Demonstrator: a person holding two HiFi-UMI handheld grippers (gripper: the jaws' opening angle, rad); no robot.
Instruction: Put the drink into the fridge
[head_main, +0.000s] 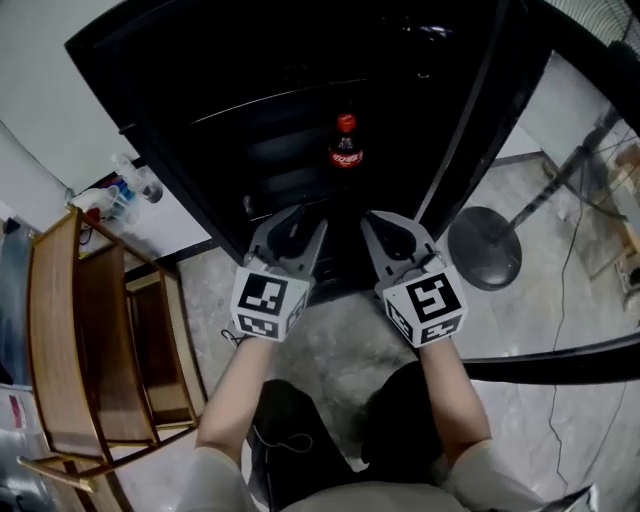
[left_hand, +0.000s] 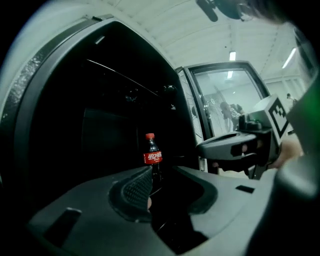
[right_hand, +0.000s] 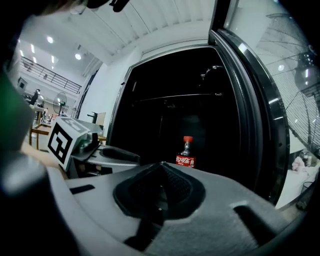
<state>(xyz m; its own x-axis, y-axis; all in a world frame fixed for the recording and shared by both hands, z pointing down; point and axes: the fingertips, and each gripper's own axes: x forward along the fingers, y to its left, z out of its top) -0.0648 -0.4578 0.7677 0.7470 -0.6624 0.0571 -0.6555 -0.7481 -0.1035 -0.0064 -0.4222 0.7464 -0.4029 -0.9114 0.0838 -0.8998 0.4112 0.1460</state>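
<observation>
A cola bottle with a red cap and red label stands upright on a shelf inside the dark, open fridge. It also shows in the left gripper view as the bottle, and in the right gripper view as the bottle. Both grippers hang level outside the fridge's front, well short of the bottle. My left gripper has a gap between its jaws and nothing in it. My right gripper has its pads meeting and holds nothing.
The fridge door stands open at the right. A wooden rack and spray bottles are at the left. A floor fan's round base and cables lie at the right. The person's legs are below the grippers.
</observation>
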